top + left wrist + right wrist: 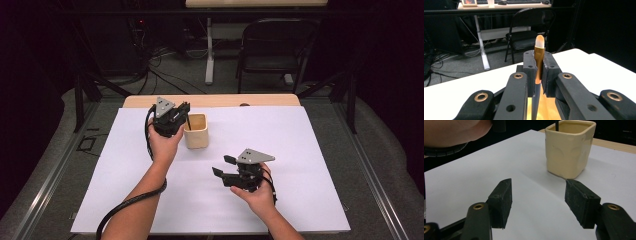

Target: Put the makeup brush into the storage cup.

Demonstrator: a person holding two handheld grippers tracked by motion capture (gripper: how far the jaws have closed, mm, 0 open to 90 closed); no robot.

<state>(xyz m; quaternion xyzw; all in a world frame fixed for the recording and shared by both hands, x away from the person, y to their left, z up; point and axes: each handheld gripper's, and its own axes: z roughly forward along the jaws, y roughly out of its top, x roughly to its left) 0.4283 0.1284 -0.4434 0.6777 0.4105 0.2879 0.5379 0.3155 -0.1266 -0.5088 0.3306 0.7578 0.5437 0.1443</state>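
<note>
My left gripper (186, 111) is shut on a make-up brush (539, 50) with a gold ferrule, a pale bristle tip and a black handle. The brush stands upright, bristles up, and its handle (189, 122) reaches down into a cream square cup (196, 131); part of that cup (546, 107) shows right under the jaws. My right gripper (223, 165) rests low over the white sheet, nearer the person and to the right of the cup, with its jaws wide apart and nothing between them (537, 200). It faces the cup (567, 152), where the black handle (556, 125) pokes out of the rim.
A white sheet (300, 150) covers a wooden table (225, 100). Behind the table stand a black folding chair (272, 50) and a desk leg among cables on the floor. The left hand (456, 130) hangs at the upper left of the right gripper view.
</note>
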